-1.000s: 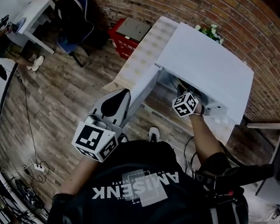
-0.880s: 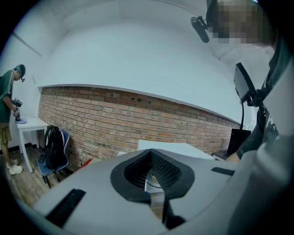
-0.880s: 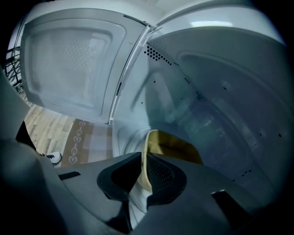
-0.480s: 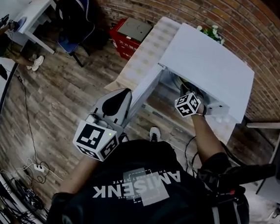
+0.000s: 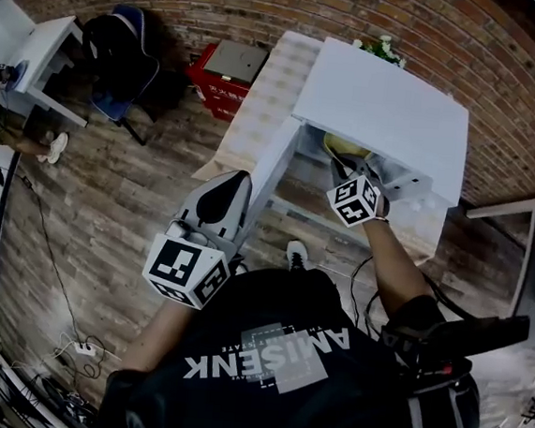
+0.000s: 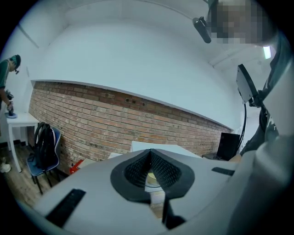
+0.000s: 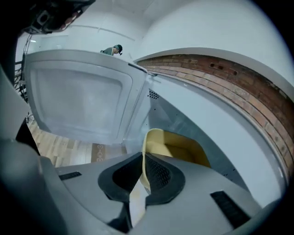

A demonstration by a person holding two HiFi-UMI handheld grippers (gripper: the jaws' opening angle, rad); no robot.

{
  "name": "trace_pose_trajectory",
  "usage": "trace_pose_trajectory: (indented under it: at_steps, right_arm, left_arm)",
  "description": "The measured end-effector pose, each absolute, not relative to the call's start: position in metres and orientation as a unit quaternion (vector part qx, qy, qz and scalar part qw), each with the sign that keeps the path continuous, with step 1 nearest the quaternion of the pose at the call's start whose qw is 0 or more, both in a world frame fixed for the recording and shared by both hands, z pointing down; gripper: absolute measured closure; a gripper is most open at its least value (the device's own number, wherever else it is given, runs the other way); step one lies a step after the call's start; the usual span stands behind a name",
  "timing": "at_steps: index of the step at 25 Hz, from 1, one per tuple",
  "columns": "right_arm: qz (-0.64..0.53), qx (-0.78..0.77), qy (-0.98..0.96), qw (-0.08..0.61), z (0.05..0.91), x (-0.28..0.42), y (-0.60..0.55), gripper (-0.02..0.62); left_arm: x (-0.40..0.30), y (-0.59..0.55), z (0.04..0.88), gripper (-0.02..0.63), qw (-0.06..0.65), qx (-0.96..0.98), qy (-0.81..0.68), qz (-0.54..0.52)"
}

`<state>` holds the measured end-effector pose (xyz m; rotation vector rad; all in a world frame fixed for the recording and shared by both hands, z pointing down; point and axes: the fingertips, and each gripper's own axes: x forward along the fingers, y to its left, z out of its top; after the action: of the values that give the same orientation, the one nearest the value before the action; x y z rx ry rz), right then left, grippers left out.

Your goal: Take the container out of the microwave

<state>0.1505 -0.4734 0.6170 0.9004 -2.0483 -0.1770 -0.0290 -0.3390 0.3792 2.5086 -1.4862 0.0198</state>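
1. Right gripper [image 7: 143,158] is gripping the near rim of the yellow container [image 7: 180,149]. Its jaws have just been closing, and the rim is pinched between the pads.
2. Container is sitting at the mouth of the microwave [image 5: 382,102], tilted, with the cavity wall behind it. In the head view only a yellow strip is showing under the microwave's top edge.
3. I cannot tell whether its base is touching the cavity floor.
4. Door [image 7: 78,98] is standing wide open to the left of the right gripper.
5. Left gripper [image 6: 149,153] is pointing roughly level toward the microwave. Its jaws are meeting at the tips with nothing between them.
6. In the head view the left gripper is hanging just beside the door's outer edge. I cannot tell whether they are touching.
7. Microwave is resting on a light table [image 5: 258,113] against a brick wall [image 5: 506,81].
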Motion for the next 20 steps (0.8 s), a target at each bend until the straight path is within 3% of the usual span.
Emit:
trace_pose_trajectory:
  at_steps: [20]
  right_arm:
    - [-0.017, 0.363, -0.828, 0.427, 0.565, 0.100, -0.349, 0.546]
  left_arm:
    - [-0.059, -0.302, 0.378, 0.595, 0.117, 0.892, -0.437, -0.021]
